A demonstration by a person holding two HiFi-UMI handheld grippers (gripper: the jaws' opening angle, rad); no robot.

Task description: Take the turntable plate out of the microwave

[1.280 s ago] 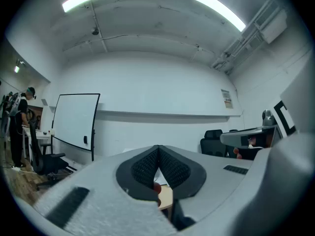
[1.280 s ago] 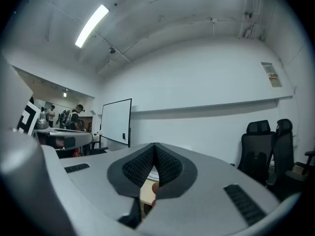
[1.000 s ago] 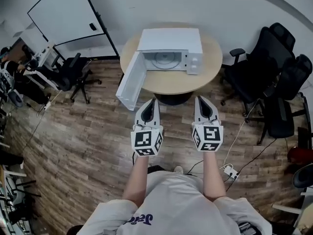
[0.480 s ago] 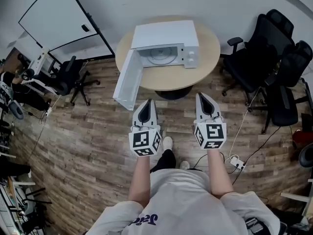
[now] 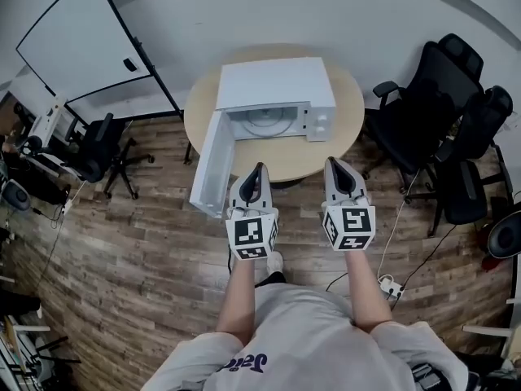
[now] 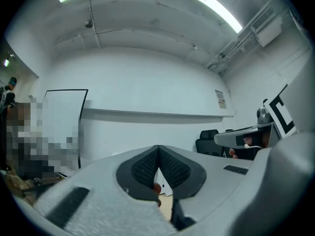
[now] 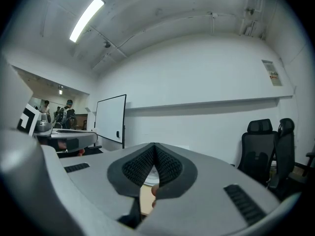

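A white microwave (image 5: 275, 84) stands on a round wooden table (image 5: 346, 137), its door (image 5: 210, 165) swung wide open to the left. Inside its cavity lies the glass turntable plate (image 5: 266, 121). My left gripper (image 5: 259, 169) and right gripper (image 5: 334, 164) are held side by side in front of the table's near edge, both pointing at the microwave, both shut and empty. In the left gripper view the gripper (image 6: 158, 157) has its dark pads pressed together; the right gripper (image 7: 154, 154) looks the same in its own view, and a sliver of the plate shows through below its pads.
Black office chairs (image 5: 444, 129) crowd the right of the table, and another chair (image 5: 102, 149) stands at the left. A whiteboard (image 5: 77, 39) leans against the wall at back left. A power strip (image 5: 389, 287) with a cable lies on the wooden floor at right.
The person has stepped toward the table. Both grippers, still shut, are now nearer the microwave, with their tips at the table's near edge.
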